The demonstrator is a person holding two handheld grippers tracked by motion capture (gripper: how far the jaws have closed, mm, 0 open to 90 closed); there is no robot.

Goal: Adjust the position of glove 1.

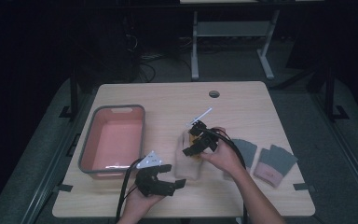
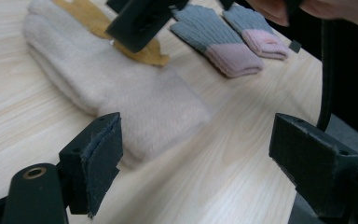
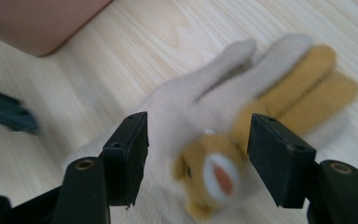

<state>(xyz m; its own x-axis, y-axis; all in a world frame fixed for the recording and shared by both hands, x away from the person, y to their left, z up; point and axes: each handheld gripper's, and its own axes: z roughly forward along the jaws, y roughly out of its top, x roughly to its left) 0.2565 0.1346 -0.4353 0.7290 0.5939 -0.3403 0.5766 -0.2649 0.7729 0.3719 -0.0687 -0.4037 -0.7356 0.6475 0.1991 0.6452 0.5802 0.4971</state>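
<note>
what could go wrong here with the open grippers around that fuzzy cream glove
1. The right gripper hangs open over the fuzzy cream glove with the tan animal face; closing now might pinch only the raised face patch and lift the glove crooked.
2. The left gripper sits open at the glove's cuff, low over the pale wooden table; its pads could scrape the wood or miss the cuff.
3. The pink tub with a grey rim lies beside the left hand; a swing could knock it.

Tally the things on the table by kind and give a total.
Cream gloves: 1
Grey-and-pink gloves: 2
Pink tubs: 1
Total: 4
</note>
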